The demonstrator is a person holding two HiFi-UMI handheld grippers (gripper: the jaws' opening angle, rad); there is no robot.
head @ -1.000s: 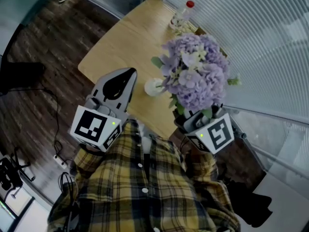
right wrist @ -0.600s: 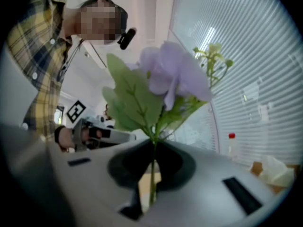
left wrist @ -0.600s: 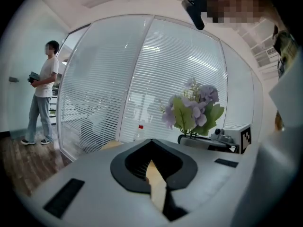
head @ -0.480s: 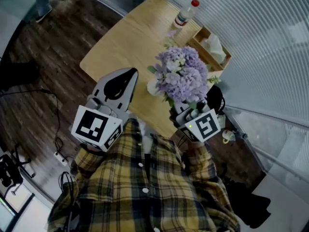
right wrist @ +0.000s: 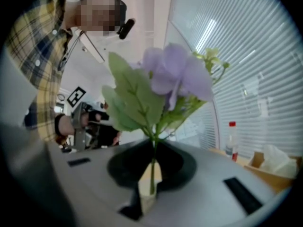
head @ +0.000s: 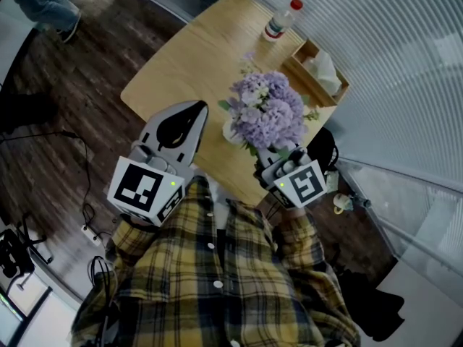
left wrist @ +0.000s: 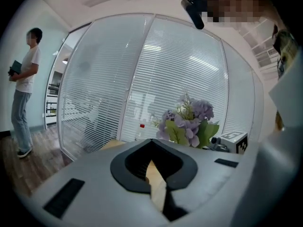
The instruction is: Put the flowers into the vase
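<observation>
**Head view.** Against the frame one second before, the right gripper (head: 277, 161) and the flowers (head: 269, 113) sat lower, uncovering the box (head: 318, 69). The left gripper (head: 194, 108) was unmoved. The blooms hung over the white vase (head: 229, 131) on the wooden table (head: 173, 63), with a bottle (head: 279, 20) at the far end and dark plank floor (head: 79, 85) around.

**Left gripper view.** The jaws were together and empty. A person (left wrist: 23, 89) stood by the blinds (left wrist: 180, 79).

**Right gripper view.** The jaws were clamped on the green stem (right wrist: 152, 167).
</observation>
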